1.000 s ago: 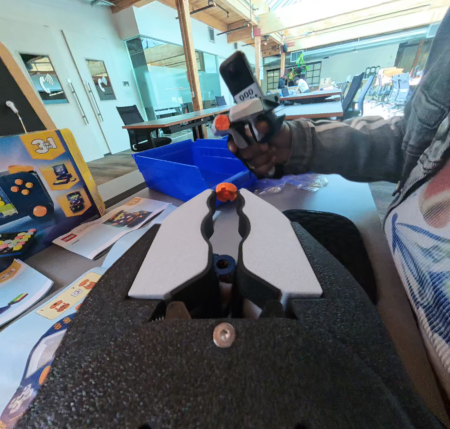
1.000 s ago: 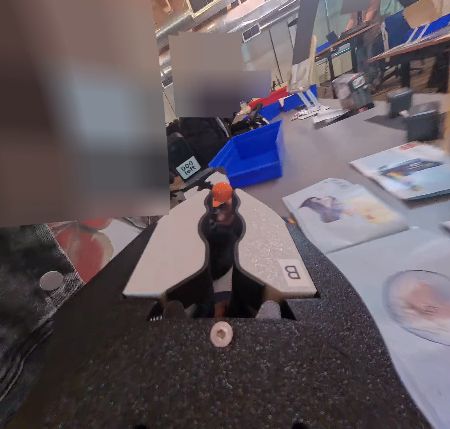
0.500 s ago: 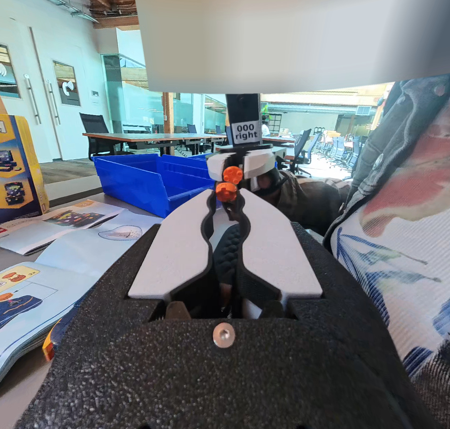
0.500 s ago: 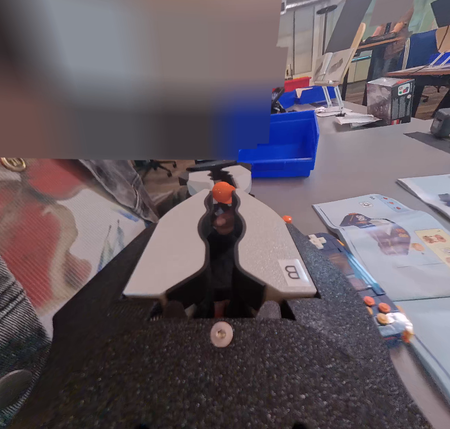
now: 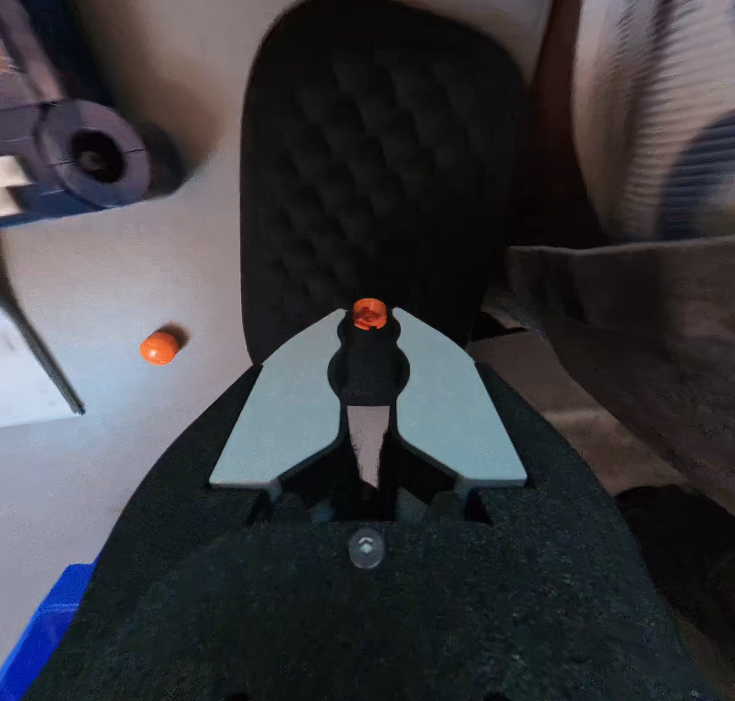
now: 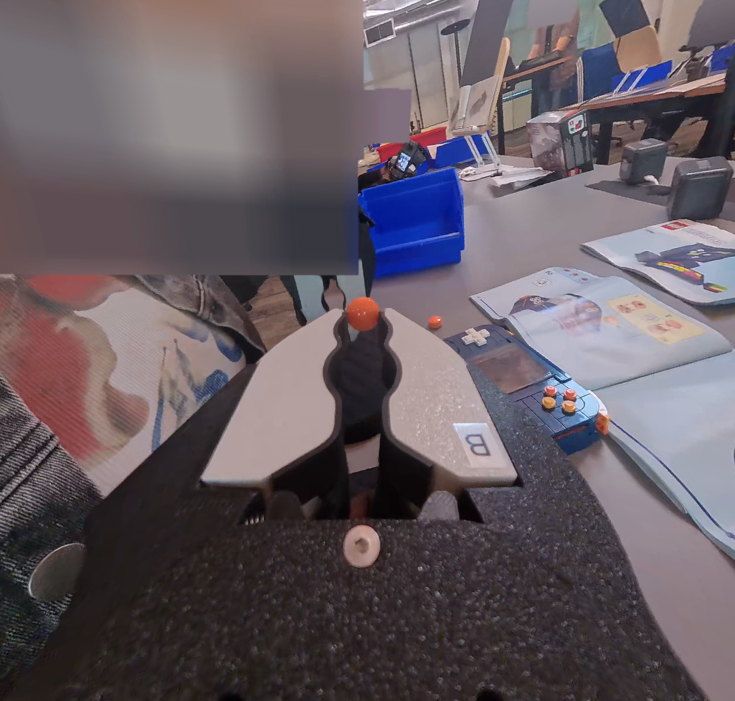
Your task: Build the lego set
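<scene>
left wrist view: left claw [image 5: 369, 320] clamped on a small orange round stud piece [image 5: 369, 319] at its tips, above a black padded mat [image 5: 378, 157]; loose orange dome [image 5: 159, 347] on the worktop [image 5: 119, 423] to the left | right wrist view: right claw [image 6: 362, 320] clamped on an orange dome piece [image 6: 362, 319]; dark blue handheld-console build [image 6: 529, 387] on the worktop just right, beside an open instruction booklet [image 6: 620, 336]; blue bin [image 6: 413, 224] behind

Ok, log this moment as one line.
left gripper: shut on orange stud piece | right gripper: shut on orange dome piece | loose orange piece on table | blue console model unheld
</scene>
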Motion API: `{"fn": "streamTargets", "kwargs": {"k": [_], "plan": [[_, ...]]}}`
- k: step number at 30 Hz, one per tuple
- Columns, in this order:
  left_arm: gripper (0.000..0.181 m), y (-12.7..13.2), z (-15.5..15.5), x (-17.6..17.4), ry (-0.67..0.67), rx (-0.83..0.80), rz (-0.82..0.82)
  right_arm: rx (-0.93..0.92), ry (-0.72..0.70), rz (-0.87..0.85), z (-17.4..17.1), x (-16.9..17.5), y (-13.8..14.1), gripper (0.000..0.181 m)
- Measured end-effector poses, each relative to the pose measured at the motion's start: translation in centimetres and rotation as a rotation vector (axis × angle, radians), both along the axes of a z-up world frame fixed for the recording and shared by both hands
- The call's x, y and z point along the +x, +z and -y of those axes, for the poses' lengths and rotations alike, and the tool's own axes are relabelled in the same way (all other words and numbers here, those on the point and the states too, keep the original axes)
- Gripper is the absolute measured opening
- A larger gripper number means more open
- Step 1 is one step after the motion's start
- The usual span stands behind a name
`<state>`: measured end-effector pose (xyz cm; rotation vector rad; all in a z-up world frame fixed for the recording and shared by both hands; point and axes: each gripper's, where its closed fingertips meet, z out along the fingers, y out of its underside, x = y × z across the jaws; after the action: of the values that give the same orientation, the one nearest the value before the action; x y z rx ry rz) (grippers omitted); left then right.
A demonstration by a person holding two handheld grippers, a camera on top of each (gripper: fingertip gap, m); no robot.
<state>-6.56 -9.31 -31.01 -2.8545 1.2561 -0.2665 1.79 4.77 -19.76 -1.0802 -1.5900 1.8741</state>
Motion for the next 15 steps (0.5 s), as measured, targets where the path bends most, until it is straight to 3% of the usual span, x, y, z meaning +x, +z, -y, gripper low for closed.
{"fn": "streamTargets", "kwargs": {"k": [1, 4, 10, 15], "plan": [[0.016, -1.0, 0.0, -0.1, -0.008, -0.042, -0.052, 0.003, -0.005, -0.006, -0.1, 0.1, 0.1, 0.014], [0.017, -1.3, -0.1, 0.0, 0.03, -0.073, -0.077, 0.019, -0.015, -0.013, -0.2, 0.6, 0.1, 0.014], [0.045, -0.5, 0.4, 0.7, 0.209, 0.054, 0.023, 0.036, 0.001, 0.004, -0.5, 1.4, -0.7, 0.014], [0.04, -0.2, -1.0, -0.8, 0.608, 0.402, 0.119, 0.03, 0.021, 0.008, 0.0, 1.4, -1.3, 0.014]]}}
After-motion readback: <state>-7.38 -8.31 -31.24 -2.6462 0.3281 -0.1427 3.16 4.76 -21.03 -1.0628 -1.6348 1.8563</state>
